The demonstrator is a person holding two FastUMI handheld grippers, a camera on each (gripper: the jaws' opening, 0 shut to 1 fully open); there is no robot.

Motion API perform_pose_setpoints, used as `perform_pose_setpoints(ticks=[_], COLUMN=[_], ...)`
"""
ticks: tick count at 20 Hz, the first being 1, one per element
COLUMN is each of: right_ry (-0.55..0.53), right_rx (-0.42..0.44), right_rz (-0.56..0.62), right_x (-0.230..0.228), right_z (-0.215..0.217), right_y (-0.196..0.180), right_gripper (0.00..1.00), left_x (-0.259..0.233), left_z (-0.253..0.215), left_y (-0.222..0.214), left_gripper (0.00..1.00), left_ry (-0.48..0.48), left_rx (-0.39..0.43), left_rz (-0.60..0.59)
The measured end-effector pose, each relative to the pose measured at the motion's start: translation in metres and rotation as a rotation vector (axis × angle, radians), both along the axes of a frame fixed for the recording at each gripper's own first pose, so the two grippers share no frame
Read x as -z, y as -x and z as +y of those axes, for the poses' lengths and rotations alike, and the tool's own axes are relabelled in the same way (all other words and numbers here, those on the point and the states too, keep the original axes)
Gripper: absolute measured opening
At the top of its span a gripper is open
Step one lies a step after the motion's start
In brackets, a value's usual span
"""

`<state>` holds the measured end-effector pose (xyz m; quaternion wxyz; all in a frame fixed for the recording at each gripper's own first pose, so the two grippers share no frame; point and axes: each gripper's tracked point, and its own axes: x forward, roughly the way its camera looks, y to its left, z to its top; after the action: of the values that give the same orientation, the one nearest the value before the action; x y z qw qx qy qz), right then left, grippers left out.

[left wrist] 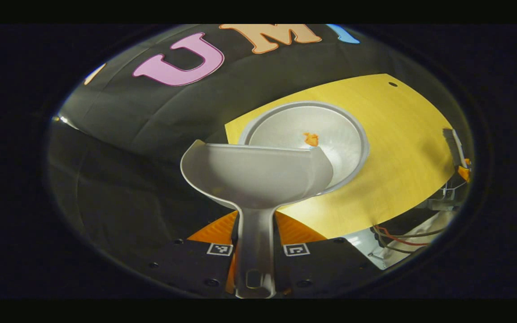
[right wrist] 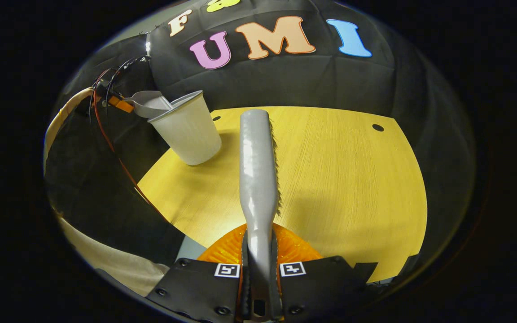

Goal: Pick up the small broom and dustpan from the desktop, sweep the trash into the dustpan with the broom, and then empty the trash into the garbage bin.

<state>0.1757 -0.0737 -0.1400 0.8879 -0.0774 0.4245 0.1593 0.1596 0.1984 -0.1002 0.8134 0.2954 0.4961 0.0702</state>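
My left gripper (left wrist: 256, 224) is shut on the handle of a grey dustpan (left wrist: 258, 172). The pan is tipped over the rim of a round grey garbage bin (left wrist: 352, 130) that stands on the yellow desktop (left wrist: 406, 148). An orange scrap of trash (left wrist: 311, 139) lies inside the bin. My right gripper (right wrist: 258, 237) is shut on the handle of a small grey broom (right wrist: 257, 157), held above the desktop (right wrist: 339, 179) with its bristles pointing right. In the right gripper view the bin (right wrist: 189, 130) stands at the far left of the desk, with the dustpan (right wrist: 148, 103) and the left gripper (right wrist: 117, 102) over its rim.
The black cloth wall (right wrist: 285, 80) rises behind the desk. Red and black cables (right wrist: 106, 130) trail from the left gripper, and a person's light sleeve (right wrist: 115, 264) shows at the lower left. The right gripper (left wrist: 458, 157) sits at the right edge of the left gripper view.
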Motion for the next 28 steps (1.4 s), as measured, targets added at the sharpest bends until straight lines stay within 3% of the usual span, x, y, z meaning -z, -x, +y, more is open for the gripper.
perform_pose_setpoints(ticks=[4, 7, 13, 16, 19, 22, 28], right_ry=[0.017, 0.015, -0.023, -0.077, -0.09, -0.055, -0.054], right_rx=[0.004, 0.017, 0.072, 0.131, 0.182, 0.208, 0.281], right_rz=[0.004, 0.011, -0.001, 0.036, 0.07, 0.097, 0.174], right_x=[0.002, 0.003, 0.006, 0.017, 0.035, 0.055, 0.097], right_z=[0.0, 0.0, 0.002, 0.0, -0.005, -0.007, -0.004], right_y=[0.003, 0.008, 0.012, 0.018, 0.025, 0.018, -0.005], right_gripper=[0.18, 0.18, 0.18, 0.18, 0.18, 0.18, 0.18], left_x=[-0.005, -0.013, -0.026, 0.014, 0.07, 0.128, 0.227], left_z=[-0.004, -0.03, -0.156, -0.229, -0.278, -0.296, -0.269], left_y=[-0.006, 0.0, -0.016, -0.015, -0.003, 0.011, 0.05], left_gripper=[0.27, 0.27, 0.27, 0.27, 0.27, 0.27, 0.27], left_ry=[0.015, 0.1, 0.277, 0.401, 0.485, 0.565, 0.558], left_rx=[0.021, 0.038, 0.214, 0.309, 0.351, 0.28, 0.062], left_rz=[-0.065, -0.163, -0.325, -0.306, -0.242, -0.188, -0.196])
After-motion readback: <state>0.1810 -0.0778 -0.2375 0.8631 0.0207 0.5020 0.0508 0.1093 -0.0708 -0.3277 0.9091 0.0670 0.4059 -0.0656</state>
